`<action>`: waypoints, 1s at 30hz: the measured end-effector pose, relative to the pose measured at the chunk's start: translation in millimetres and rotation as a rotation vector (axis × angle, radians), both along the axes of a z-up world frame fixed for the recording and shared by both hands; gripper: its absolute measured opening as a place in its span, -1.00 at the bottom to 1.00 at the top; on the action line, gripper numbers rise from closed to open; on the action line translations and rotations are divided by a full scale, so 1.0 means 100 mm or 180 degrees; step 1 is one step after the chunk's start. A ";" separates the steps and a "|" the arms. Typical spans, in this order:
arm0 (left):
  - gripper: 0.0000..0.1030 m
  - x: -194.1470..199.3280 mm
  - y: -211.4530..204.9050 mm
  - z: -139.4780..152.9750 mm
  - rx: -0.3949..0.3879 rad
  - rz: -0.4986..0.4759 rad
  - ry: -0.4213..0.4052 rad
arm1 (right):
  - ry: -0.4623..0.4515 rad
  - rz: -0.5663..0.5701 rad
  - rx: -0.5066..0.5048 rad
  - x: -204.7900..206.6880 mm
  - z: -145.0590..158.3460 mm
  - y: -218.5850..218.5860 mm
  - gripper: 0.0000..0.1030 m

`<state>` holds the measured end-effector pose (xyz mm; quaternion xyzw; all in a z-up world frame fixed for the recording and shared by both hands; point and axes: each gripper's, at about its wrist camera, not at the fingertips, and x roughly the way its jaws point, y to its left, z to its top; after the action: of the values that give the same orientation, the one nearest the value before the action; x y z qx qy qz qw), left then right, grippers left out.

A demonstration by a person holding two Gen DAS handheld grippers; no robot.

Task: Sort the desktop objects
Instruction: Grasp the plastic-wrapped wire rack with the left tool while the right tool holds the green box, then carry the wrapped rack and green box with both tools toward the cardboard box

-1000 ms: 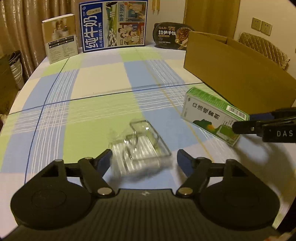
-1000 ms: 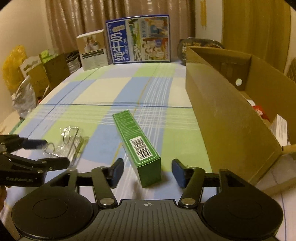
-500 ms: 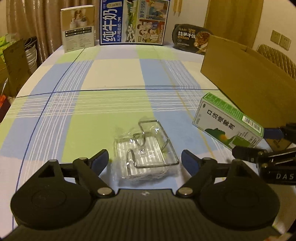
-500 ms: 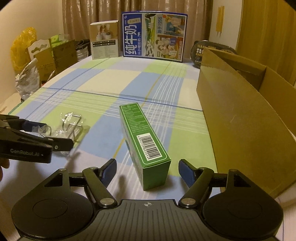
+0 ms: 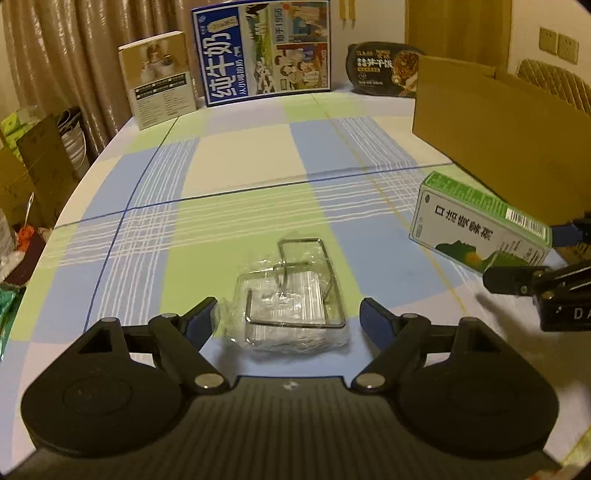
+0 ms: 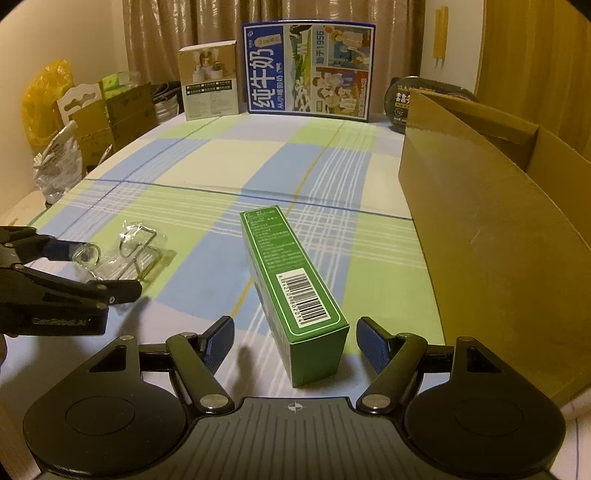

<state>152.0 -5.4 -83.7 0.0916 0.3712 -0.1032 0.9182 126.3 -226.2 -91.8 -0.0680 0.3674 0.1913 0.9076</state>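
green box: lies flat on the checked surface (image 6: 207,162), long side pointing away, barcode end nearest the right claw (image 6: 295,343); point (image 6: 295,280); also seen from the left wrist view (image 5: 480,232)
bagged wire hooks: clear bag with bent wire hooks inside, flat on the surface left of the green box and well apart from it (image 5: 291,299); from the right wrist view (image 6: 129,251)
right claw: wide; blue pads stand either side of the box's near end with a gap on both sides, not pressing; jaws have just been opening; its tips show at the right edge of the left view (image 5: 524,258)
left claw: wide; bag sits between the pads, left pad just beside the plastic, right pad apart from it; no squeeze visible; jaws have just narrowed slightly (image 5: 288,317); seen from the side in the right view (image 6: 92,269)
cardboard box: open, standing on the right part of the surface, near the green box but not touching (image 6: 480,229)
far edge: blue milk carton (image 6: 308,70), small beige box (image 6: 208,79), dark oval meal tub (image 5: 384,68), all upright in front of the curtain (image 6: 184,26)
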 end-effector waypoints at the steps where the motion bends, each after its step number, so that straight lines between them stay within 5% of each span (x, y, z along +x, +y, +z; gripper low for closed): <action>1: 0.35 0.01 -0.02 -0.02 0.0037 -0.0007 -0.0003 | -0.0003 0.0012 -0.0010 0.01 0.00 0.01 0.38; 7: 0.01 0.04 -0.03 -0.06 0.0017 -0.0055 0.0047 | -0.0008 0.0158 -0.0111 0.05 -0.04 0.08 0.33; 11: -0.01 -0.01 -0.02 -0.01 -0.0181 -0.0185 0.0064 | 0.0093 0.0157 -0.0097 0.01 -0.03 0.07 -0.46; 16: -0.01 -0.05 -0.12 -0.02 -0.0217 -0.0388 0.0087 | 0.0186 0.0255 -0.0034 -0.14 0.01 0.10 -0.46; 30: 0.16 -0.05 -0.12 -0.04 -0.0113 -0.0212 0.0060 | 0.0057 0.0256 -0.0203 0.09 -0.04 0.27 -0.28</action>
<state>146.7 -17.8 -87.5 0.0866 0.3747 -0.1412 0.9122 135.4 -199.1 -95.9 -0.1100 0.3784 0.2165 0.8932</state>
